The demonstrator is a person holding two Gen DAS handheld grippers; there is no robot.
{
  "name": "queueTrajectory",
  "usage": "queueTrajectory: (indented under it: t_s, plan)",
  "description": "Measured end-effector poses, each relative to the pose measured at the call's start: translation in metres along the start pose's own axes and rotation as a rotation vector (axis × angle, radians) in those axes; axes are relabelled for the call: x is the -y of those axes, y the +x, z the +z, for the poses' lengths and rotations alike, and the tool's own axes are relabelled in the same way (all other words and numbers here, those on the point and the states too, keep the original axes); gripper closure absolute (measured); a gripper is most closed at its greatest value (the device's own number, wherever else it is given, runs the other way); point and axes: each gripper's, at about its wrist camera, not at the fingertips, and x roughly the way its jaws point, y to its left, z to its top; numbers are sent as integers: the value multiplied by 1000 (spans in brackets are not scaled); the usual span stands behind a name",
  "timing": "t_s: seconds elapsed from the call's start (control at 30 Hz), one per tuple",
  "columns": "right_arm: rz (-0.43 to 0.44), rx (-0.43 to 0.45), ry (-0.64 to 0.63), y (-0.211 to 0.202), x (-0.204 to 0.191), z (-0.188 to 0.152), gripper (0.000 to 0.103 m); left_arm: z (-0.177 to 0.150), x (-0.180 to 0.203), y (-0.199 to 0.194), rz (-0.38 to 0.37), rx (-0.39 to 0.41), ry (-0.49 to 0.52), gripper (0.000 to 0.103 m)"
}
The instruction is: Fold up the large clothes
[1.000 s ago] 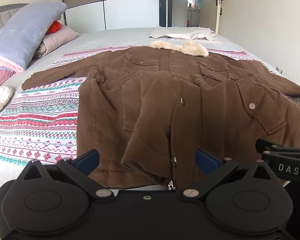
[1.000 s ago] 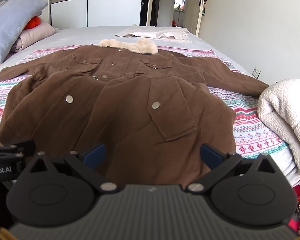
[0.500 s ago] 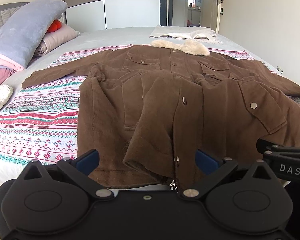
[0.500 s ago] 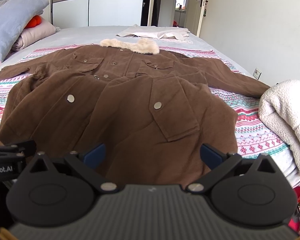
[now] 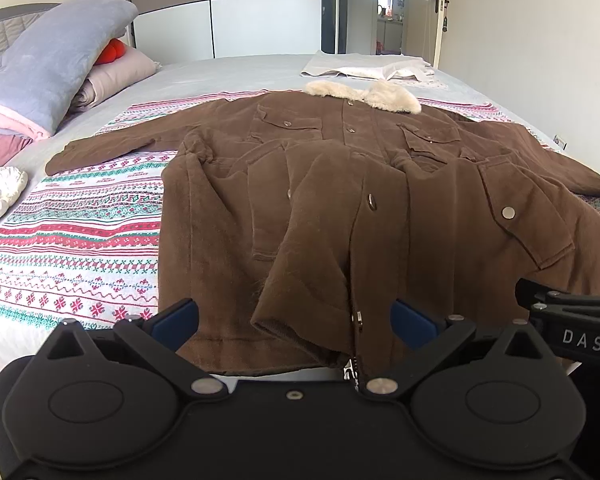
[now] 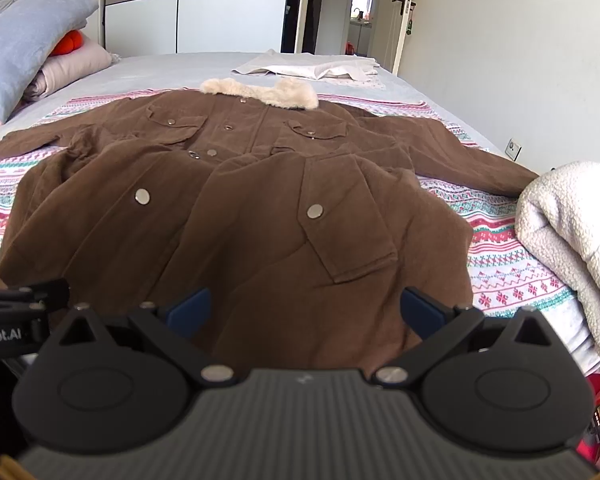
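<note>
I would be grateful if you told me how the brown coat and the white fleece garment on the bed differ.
The brown coat is spread flat, front up, sleeves out to both sides; the white fleece garment lies bunched in a heap at the bed's right edge. The coat is smooth brown cloth with metal snaps and a cream fur collar; the fleece is nubbly, and no fastenings show. Both rest on the patterned blanket, and neither is gripped.
</note>
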Motion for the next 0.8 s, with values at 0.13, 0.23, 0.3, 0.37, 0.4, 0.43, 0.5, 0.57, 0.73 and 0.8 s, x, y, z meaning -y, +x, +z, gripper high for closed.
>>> queueTrajectory:
  t_s: [0.13,0.23,0.3,0.37,0.4,0.43,0.5,0.57,0.73,0.8]
  plan:
    - [0,0,-1,0,0,0,0,0,0,0,-1,1,0,0]
    - [-1,0,-5,0,-1,0,0,0,-1,0,-1,1,-1,0]
    - [-1,-1,-6,0,-1,0,0,0,-1,0,0,0,-2,0]
    - [-2,-1,-6,0,-1,0,0,0,-1,0,-1,1,-2,0]
    - [-2,-1,-7,0,-1,0,0,0,-1,0,-1,1,-2,0]
    - [-2,-1,-7,0,-1,0,0,0,-1,0,-1,1,-1,0]
    - [-2,-1,-6,0,-1,0,0,0,-2,-1,-1,0,-1,0]
    - [-2,-1,-7,0,-1,0,0,0,-2,-1,-1,0,-1,0]
    - [-2,0,-7,0,-1,0,0,0,-2,-1,-1,0,-2,0]
    - [-4,-2,-7,0,-1,0,0,0,-2,-1,-1,0,-1,0]
